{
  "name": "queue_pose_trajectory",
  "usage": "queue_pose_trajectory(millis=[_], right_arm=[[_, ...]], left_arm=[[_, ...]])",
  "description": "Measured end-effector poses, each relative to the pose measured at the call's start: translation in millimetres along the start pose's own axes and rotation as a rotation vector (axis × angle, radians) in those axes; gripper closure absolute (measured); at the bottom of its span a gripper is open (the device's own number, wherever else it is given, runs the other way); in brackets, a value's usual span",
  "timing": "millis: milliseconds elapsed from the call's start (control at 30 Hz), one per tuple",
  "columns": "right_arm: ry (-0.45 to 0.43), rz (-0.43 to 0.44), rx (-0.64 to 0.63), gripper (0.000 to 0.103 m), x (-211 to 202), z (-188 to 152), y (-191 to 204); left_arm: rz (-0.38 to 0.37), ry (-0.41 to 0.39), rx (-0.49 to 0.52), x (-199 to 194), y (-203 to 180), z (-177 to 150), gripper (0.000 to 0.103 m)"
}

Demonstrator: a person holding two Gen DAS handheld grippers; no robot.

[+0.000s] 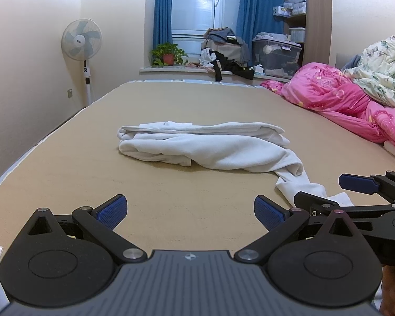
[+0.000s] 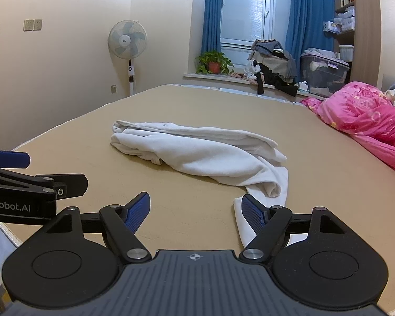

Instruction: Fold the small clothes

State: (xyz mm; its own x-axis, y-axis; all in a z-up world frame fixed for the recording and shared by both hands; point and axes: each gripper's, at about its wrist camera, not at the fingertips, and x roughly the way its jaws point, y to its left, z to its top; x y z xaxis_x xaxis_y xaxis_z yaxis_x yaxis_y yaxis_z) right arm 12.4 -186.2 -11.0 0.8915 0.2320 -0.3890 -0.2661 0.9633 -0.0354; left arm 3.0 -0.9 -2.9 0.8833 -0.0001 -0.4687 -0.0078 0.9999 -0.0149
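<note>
A white garment (image 1: pixel 202 147) lies crumpled in a long heap on the tan bed (image 1: pixel 92 163), with a sleeve trailing toward the near right. It also shows in the right wrist view (image 2: pixel 197 152). My left gripper (image 1: pixel 189 210) is open and empty, low over the bed, short of the heap. My right gripper (image 2: pixel 196 212) is open and empty, its right finger (image 2: pixel 252 214) just over the trailing sleeve end (image 2: pixel 266 187). The right gripper also shows at the right edge of the left wrist view (image 1: pixel 360 192). The left gripper shows at the left edge of the right wrist view (image 2: pixel 26 181).
A pink quilt (image 1: pixel 342 97) and a floral quilt (image 1: pixel 381 71) are piled along the bed's right side. A standing fan (image 1: pixel 82 42) is by the left wall. A windowsill at the back holds a potted plant (image 1: pixel 168 54), clothes and a storage bin (image 1: pixel 276 55).
</note>
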Motion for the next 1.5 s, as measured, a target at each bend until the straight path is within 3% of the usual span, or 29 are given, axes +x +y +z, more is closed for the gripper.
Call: queue_pose_trajectory(millis=[867, 1000, 1133, 1300, 1400, 1467, 1500], right_arm=[[-0.015, -0.006, -0.013, 0.025, -1.7, -2.2, 2.0], [-0.051, -0.012, -0.007, 0.025, -6.5, -2.2, 2.3], [-0.148, -0.016, 0.023, 0.025, -19.3, 3.9, -2.3], [-0.175, 0.019, 0.142, 0.026, -15.7, 31.0, -38.1], [-0.179, -0.032, 0.202, 0.025, 0.7, 51.8, -74.8], [-0.163, -0.080, 0.246, 0.025, 18.8, 60.0, -105.0], [-0.149, -0.101, 0.265, 0.025, 27.9, 60.2, -118.9]], left_arm=[[-0.003, 0.000, -0.009, 1.0, 0.4, -0.4, 0.000], [0.007, -0.012, -0.021, -0.8, 2.2, 1.0, 0.000], [0.009, -0.031, -0.054, -2.6, 6.9, 1.7, 0.000], [0.006, -0.074, -0.099, -6.2, 15.0, 4.5, 0.001], [-0.005, -0.016, -0.072, -5.6, 19.2, 7.3, 0.018], [-0.047, 0.048, -0.038, 1.0, 20.4, 12.5, 0.045], [-0.071, 0.068, -0.012, 4.6, 22.2, 16.7, 0.052]])
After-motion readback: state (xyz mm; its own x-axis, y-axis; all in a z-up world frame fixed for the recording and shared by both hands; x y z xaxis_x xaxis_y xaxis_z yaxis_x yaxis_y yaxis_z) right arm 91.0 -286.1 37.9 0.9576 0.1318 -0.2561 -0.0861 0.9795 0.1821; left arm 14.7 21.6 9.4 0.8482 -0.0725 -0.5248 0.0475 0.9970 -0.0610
